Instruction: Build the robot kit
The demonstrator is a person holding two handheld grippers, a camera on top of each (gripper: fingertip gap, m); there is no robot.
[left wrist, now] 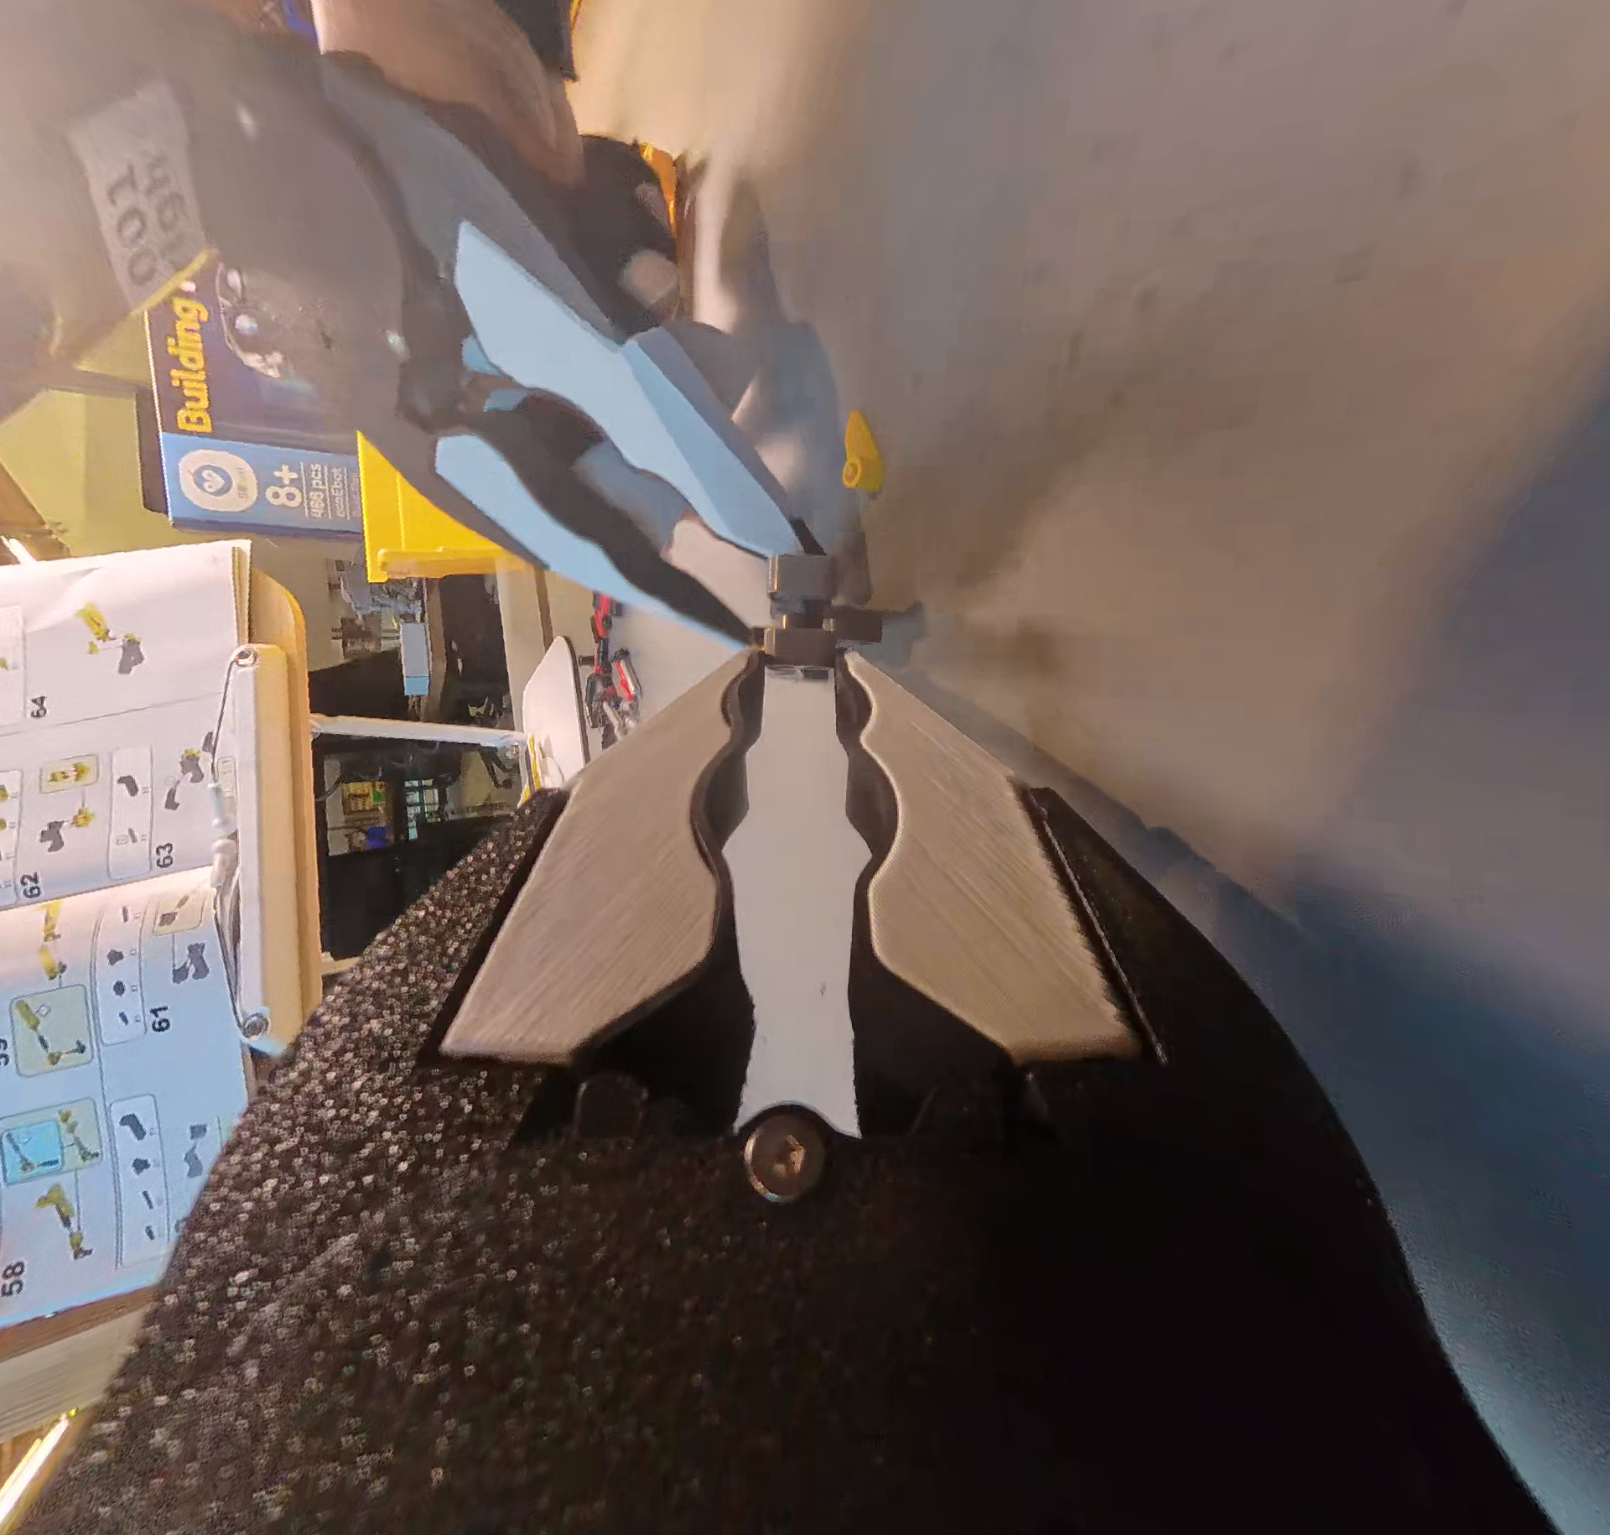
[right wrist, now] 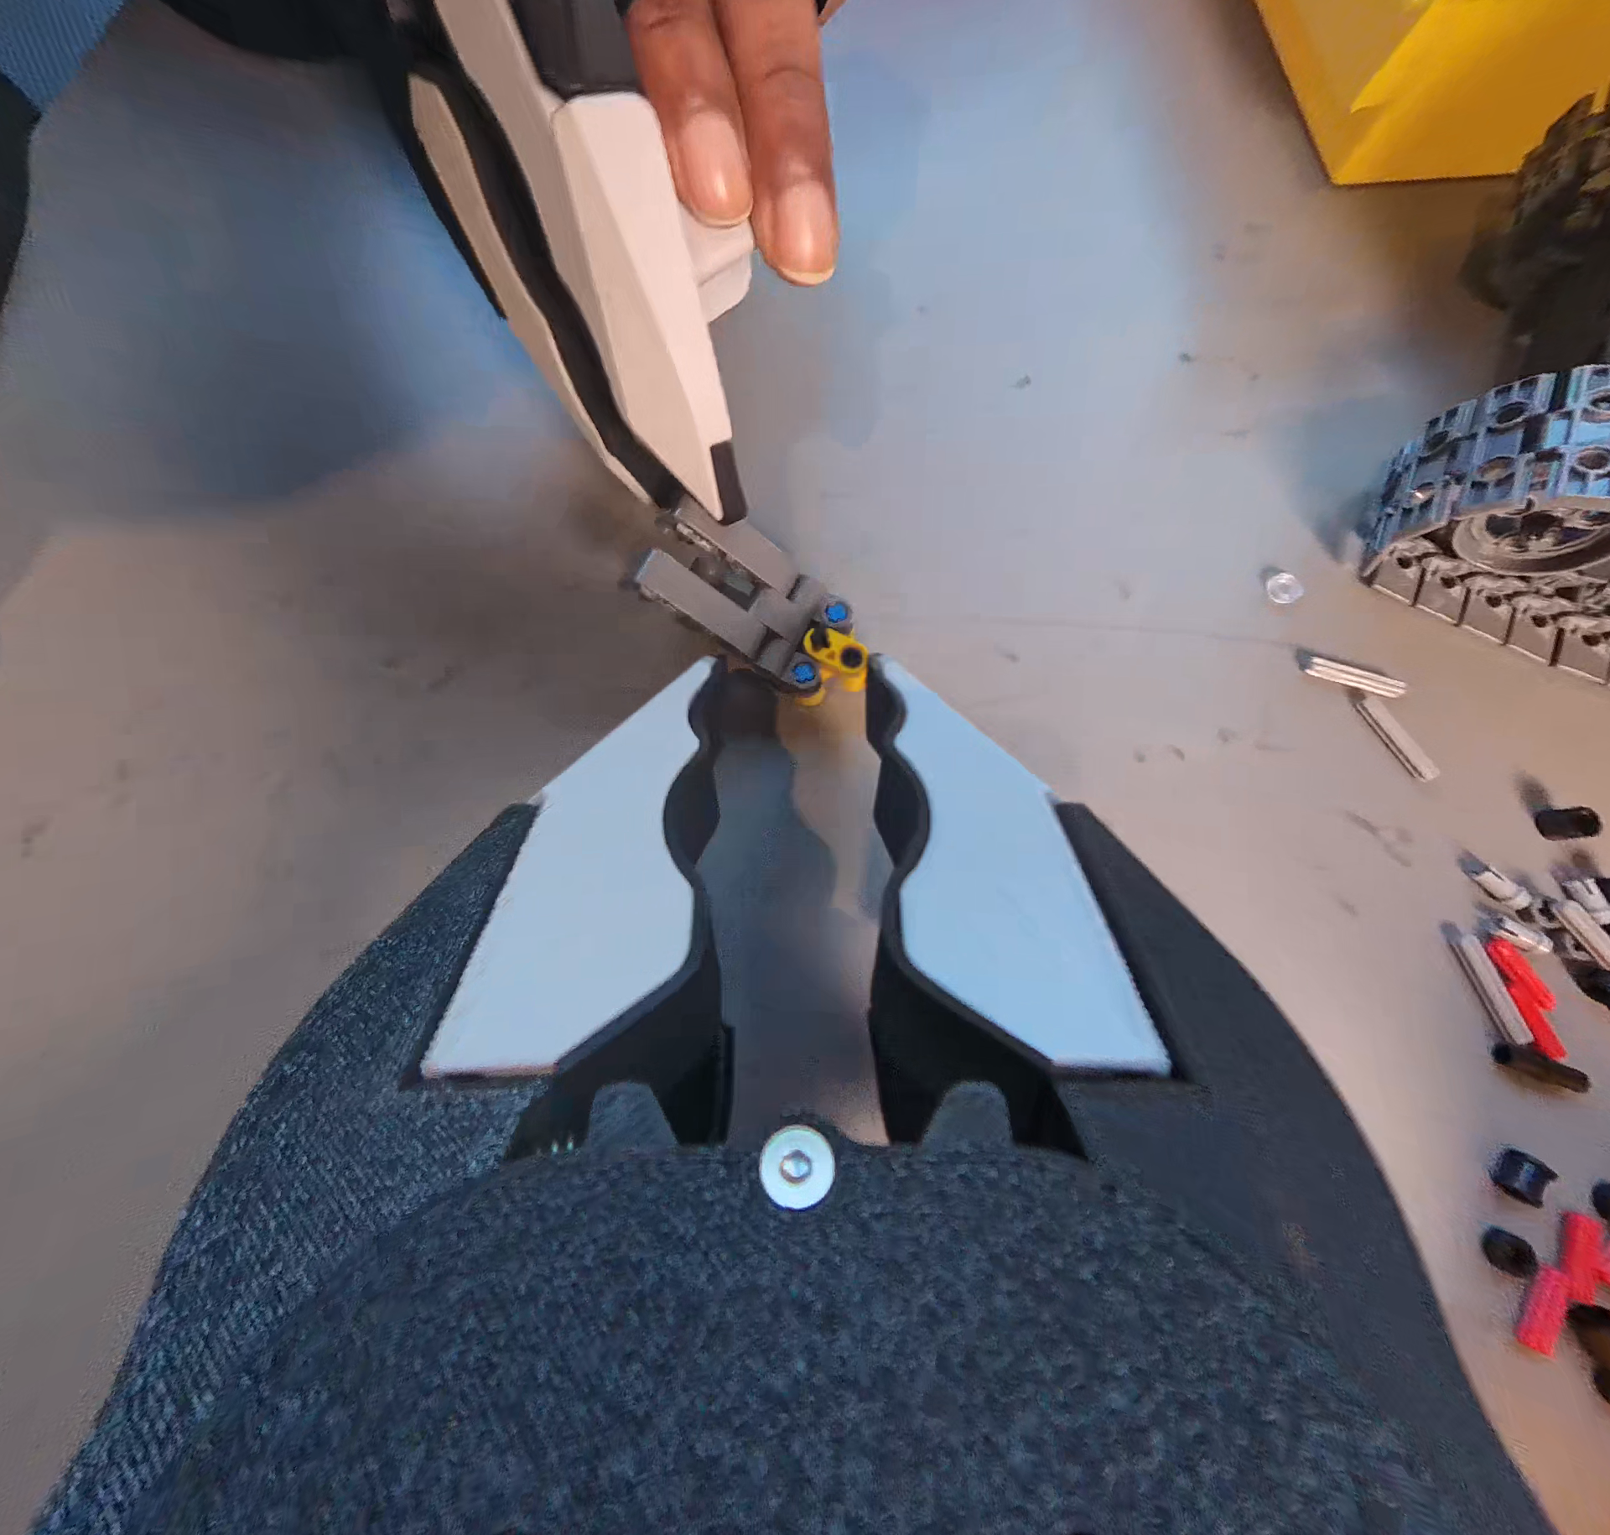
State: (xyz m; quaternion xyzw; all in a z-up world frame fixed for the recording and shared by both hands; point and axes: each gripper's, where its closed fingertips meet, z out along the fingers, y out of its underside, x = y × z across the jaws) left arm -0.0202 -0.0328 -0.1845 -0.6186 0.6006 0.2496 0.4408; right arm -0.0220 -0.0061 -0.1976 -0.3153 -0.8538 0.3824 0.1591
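A grey brick assembly (right wrist: 732, 591) with blue pins and a yellow connector (right wrist: 835, 652) at its end sits clamped in the tips of the left claw (right wrist: 697, 517), just ahead of the right claw (right wrist: 788, 678). The right claw's fingers stand parted around the yellow connector, gripping nothing that can be seen. From the left wrist view the left claw (left wrist: 800, 656) pinches the grey assembly (left wrist: 806, 600) at its tips, the right claw (left wrist: 767, 595) meeting it there. To the right claw's right lie a grey track (right wrist: 1498, 526), loose grey, red and black pins (right wrist: 1520, 988) and a yellow box (right wrist: 1429, 46) on the grey table (right wrist: 261, 534). An instruction booklet (left wrist: 113, 883) shows left of the left claw.
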